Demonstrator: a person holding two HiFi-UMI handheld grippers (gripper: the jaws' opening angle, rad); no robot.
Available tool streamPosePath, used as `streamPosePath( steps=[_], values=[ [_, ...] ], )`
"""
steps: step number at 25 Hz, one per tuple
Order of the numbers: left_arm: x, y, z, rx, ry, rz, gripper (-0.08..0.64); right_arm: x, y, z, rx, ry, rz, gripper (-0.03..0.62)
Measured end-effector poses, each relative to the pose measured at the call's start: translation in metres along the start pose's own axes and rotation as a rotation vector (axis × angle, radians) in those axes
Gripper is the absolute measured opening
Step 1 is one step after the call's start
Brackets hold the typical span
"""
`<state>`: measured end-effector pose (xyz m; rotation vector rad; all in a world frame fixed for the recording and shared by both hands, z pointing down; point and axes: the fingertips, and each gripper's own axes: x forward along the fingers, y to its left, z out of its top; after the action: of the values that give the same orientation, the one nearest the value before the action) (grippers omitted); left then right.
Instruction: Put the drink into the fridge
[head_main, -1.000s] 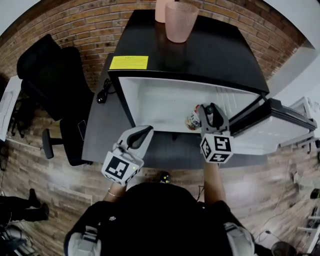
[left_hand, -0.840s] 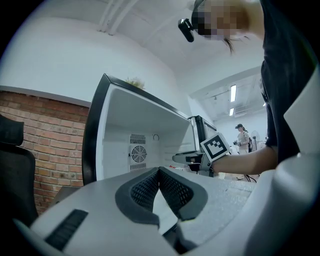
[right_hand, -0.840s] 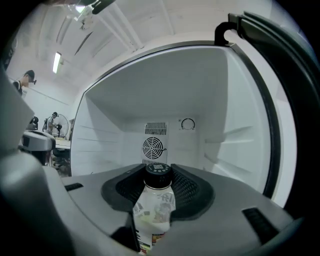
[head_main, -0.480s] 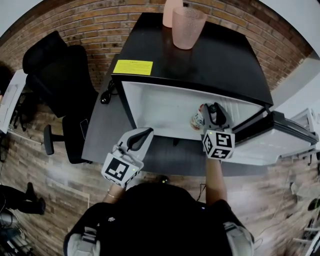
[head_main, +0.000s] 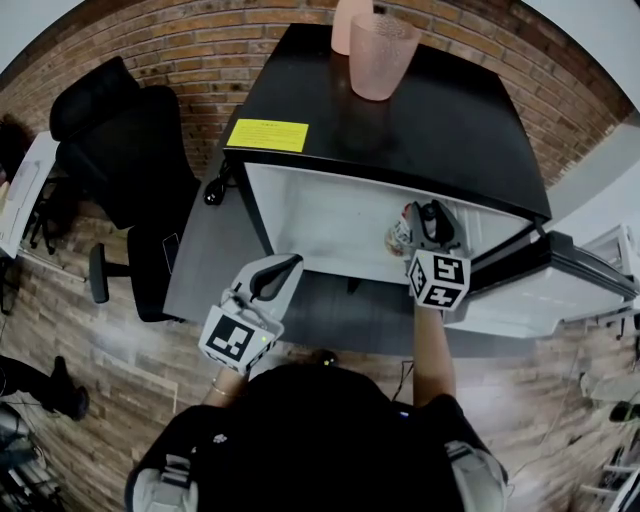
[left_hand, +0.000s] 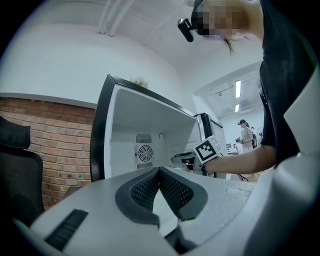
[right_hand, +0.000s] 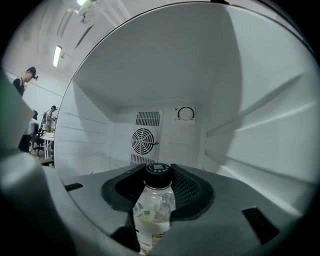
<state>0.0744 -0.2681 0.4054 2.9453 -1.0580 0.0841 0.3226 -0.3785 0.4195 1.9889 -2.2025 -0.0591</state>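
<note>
Right gripper view: the right gripper (right_hand: 159, 181) has its jaws clamped on the upright drink bottle (right_hand: 152, 207), seemingly just inside the open fridge (right_hand: 87, 135), right side. The left gripper (left_hand: 159, 174), jaws closed and empty, hangs near-left outside.

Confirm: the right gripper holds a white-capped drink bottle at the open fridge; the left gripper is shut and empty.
The cap is black, not white, as the right gripper view shows. The right gripper does hold the drink bottle at the open fridge; the left gripper is shut, empty.
</note>
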Motion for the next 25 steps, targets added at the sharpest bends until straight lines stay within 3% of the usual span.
streamPosePath(
  steps=[19, 25],
  values=[
    [-0.006, 0.002, -0.004, -0.003, 0.007, 0.036, -0.003, 0.013, -0.002, -0.007, -0.015, 0.023, 0.001, 0.151],
    [-0.009, 0.0, -0.004, -0.004, 0.005, 0.032, -0.002, 0.013, 0.0, -0.01, -0.012, 0.044, 0.001, 0.196]
  ],
)
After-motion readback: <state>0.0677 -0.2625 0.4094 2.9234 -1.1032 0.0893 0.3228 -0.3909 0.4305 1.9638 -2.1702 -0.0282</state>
